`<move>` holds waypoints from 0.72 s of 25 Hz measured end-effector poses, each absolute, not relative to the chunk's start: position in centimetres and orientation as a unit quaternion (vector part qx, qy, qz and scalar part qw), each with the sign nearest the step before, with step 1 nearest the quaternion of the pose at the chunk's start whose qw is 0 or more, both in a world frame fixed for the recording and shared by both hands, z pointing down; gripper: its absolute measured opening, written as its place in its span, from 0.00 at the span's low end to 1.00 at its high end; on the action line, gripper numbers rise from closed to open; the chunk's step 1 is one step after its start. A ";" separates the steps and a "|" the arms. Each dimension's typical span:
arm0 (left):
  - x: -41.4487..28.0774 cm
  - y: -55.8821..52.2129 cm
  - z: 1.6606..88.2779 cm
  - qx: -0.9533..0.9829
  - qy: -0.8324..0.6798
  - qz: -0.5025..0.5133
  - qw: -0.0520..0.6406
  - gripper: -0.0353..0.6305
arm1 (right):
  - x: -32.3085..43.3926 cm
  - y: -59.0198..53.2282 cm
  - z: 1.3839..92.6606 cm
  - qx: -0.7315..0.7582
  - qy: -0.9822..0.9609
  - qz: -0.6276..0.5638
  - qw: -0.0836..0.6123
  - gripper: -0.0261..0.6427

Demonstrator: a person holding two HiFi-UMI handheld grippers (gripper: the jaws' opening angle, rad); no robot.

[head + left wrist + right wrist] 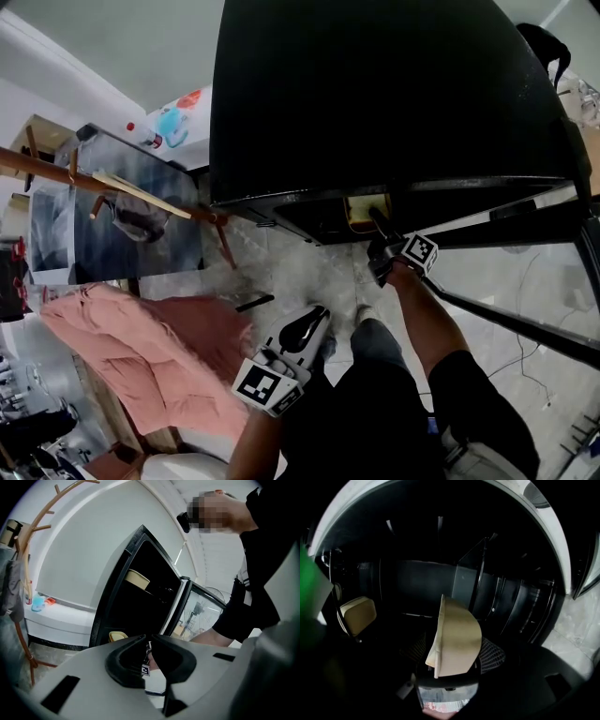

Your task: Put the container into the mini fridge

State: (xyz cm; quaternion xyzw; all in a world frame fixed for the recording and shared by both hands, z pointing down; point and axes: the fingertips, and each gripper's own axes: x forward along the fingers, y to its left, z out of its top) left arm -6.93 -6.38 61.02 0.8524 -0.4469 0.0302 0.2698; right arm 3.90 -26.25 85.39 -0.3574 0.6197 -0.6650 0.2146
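Head view, nearest first: left tool (317,319) hangs low beside the person's leg (380,342), well back from the mini fridge (375,103). Its jaws are pressed almost together with nothing between them. It looks idle, parked out of the way so the other hand has room.

Right tool (452,654) reaches roughly level into the fridge's open mouth, past the glass door (202,613), which stands swung wide on the tool's outer side. Its jaws are spread. The mesh pads flank the container (457,641) but do not appear to press on it.

Container: beige, lidded, between the right tool's jaws, inside the cabinet just past the front lip. Right gripper view shows it on edge, probably from the tool's roll rather than a tipped box. What it rests on is hidden in the dark.

Deeper in, to the right tool's left, sits a second beige container (358,616). The spot chosen seems to be the free space beside it.

Judgement: placing is nearly done. What remains is a straight pull back without snagging the lid.
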 end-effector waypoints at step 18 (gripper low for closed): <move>-6.2 -5.7 59.0 0.840 -0.458 0.007 0.291 0.13 | 3.5 -23.4 84.3 -0.368 0.591 -0.693 0.189 0.37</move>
